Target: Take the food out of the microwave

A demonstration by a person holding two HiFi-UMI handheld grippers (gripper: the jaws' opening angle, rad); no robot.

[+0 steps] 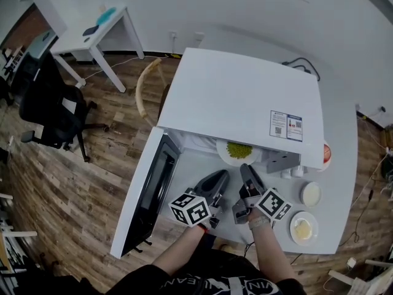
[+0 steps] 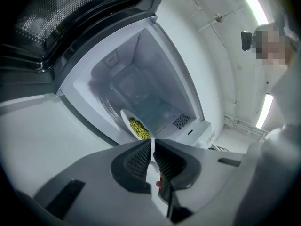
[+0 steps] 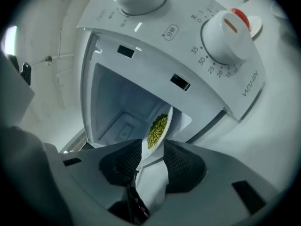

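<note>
A white microwave [image 1: 239, 97] stands on a white table with its door [image 1: 150, 189] swung open to the left. A white plate of green peas [image 1: 236, 151] lies at the mouth of its cavity. My left gripper [image 1: 224, 174] hovers just in front of the opening, left of the plate, shut with nothing between its fingers; its own view shows the shut left gripper [image 2: 153, 141] and the plate [image 2: 136, 127] ahead of it. My right gripper [image 1: 245, 168] is at the plate's near edge. In its view the right gripper [image 3: 153, 145] is open and rolled on its side, with the plate's [image 3: 159, 126] rim reaching between the fingertips.
The microwave's two dials [image 3: 225, 32] sit right of the cavity. On the table to the right are a small white bowl [image 1: 311, 193], a plate of pale food [image 1: 303, 228] and a red object [image 1: 326, 152]. An office chair [image 1: 52, 109] and a white desk [image 1: 92, 32] stand at the left.
</note>
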